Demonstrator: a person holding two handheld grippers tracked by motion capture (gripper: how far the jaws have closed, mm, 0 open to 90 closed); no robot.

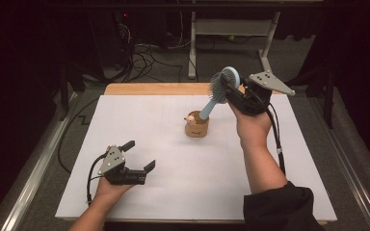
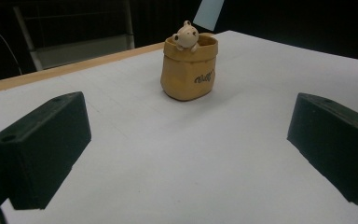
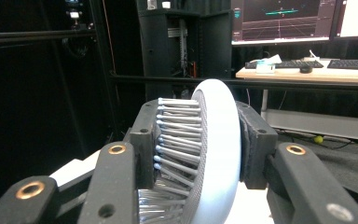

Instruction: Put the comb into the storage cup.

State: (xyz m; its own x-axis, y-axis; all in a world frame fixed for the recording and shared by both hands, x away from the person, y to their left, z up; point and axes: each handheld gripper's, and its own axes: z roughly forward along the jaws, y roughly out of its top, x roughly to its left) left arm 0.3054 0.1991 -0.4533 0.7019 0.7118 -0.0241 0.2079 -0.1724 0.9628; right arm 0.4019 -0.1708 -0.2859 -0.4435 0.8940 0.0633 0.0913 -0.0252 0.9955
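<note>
Nearest the high view's lens, the left claw (image 1: pixel 139 155) rests low on the white table (image 1: pixel 173 192), its jaws spread wide with nothing between them. From its own view those two black jaws frame bare table, and beyond them stands the tan pot (image 2: pixel 189 67), well apart from them. That idle, open pose looks like waiting: the hand is parked clear so that it does not crowd the other arm's work, yet it faces the pot and could steady it if it tipped.

Across the table, the right claw (image 1: pixel 229 89) is clamped on the head of the blue hairbrush (image 1: pixel 220 89). In the right gripper view one jaw presses into the bristles and the other against the smooth back of the brush head (image 3: pixel 214 154). Gripping at the head leaves the handle free, and that handle slants down from the claw into the mouth of the pot (image 1: pixel 197 126), where its tip sits beside the small bear figure (image 1: pixel 191 118) on the rim. The tilt probably serves the narrow opening: a slanted handle can slide past the figure. I judge the brush is partly seated, so the pot could topple under a careless sideways push.
</note>
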